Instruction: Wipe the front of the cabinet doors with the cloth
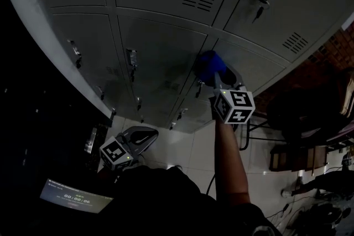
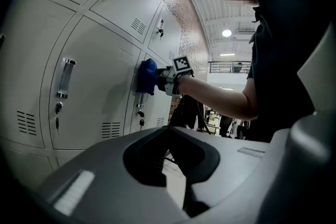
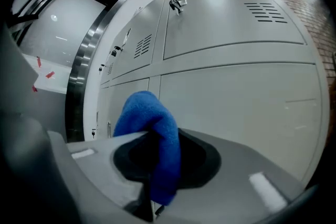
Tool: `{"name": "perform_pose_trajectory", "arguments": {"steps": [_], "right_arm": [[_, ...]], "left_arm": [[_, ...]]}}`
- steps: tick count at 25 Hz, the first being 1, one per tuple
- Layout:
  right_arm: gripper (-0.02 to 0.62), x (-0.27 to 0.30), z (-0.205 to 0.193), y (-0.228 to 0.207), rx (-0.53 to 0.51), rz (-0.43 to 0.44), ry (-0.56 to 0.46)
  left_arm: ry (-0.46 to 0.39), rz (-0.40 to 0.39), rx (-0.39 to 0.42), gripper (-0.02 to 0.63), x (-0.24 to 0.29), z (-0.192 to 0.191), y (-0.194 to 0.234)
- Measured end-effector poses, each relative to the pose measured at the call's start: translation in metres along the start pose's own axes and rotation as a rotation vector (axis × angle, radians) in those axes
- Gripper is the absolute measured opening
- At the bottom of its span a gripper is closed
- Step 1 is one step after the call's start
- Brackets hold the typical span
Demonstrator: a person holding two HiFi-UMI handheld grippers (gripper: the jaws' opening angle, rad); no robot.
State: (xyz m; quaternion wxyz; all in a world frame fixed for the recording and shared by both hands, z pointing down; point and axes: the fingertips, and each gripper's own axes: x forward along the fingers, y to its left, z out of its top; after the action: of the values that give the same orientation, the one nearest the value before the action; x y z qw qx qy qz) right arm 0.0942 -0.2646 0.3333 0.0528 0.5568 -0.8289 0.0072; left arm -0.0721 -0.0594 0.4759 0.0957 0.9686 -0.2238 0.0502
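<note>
A bank of grey metal locker cabinets [image 1: 160, 58] fills the head view, with vents, handles and key locks on the doors. My right gripper [image 1: 217, 75] is shut on a blue cloth [image 1: 210, 66] and presses it against a lower cabinet door near its handle. The right gripper view shows the cloth [image 3: 149, 139] pinched between the jaws, with a door [image 3: 236, 107] close ahead. From the left gripper view the cloth [image 2: 146, 76] is flat on the door front [image 2: 100, 92]. My left gripper [image 1: 145, 135] hangs low, away from the cabinets, shut with nothing in it.
A tiled floor [image 1: 193, 146] lies below the lockers. Chairs and furniture [image 1: 293, 141] stand at the right. A small lit screen [image 1: 74, 196] is at the lower left. A steel-framed dark opening [image 3: 79, 60] is to the left of the lockers. A brick wall [image 2: 181, 18] runs beyond them.
</note>
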Motion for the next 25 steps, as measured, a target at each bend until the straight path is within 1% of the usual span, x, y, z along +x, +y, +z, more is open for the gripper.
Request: {"name": "perform_pose_trajectory", "arguments": {"steps": [5, 11, 15, 18, 25], "right_arm": [[0.069, -0.007, -0.002, -0.011, 0.005, -0.017, 0.008], [0.069, -0.031, -0.008, -0.052, 0.008, -0.085, 0.013], [0.069, -0.054, -0.012, -0.087, 0.016, -0.159, 0.026], [0.069, -0.071, -0.014, -0.116, 0.027, -0.213, 0.027], [0.069, -0.114, -0.024, -0.184, 0.058, -0.372, 0.029]], "left_arm": [[-0.010, -0.012, -0.001, 0.002, 0.006, 0.004, 0.000], [-0.001, -0.045, 0.010, 0.000, 0.020, -0.001, -0.002], [0.006, -0.057, 0.011, 0.002, 0.030, 0.003, -0.005], [-0.003, -0.080, 0.009, 0.002, 0.038, 0.007, -0.010], [0.008, -0.100, 0.009, 0.001, 0.049, 0.002, -0.012]]}}
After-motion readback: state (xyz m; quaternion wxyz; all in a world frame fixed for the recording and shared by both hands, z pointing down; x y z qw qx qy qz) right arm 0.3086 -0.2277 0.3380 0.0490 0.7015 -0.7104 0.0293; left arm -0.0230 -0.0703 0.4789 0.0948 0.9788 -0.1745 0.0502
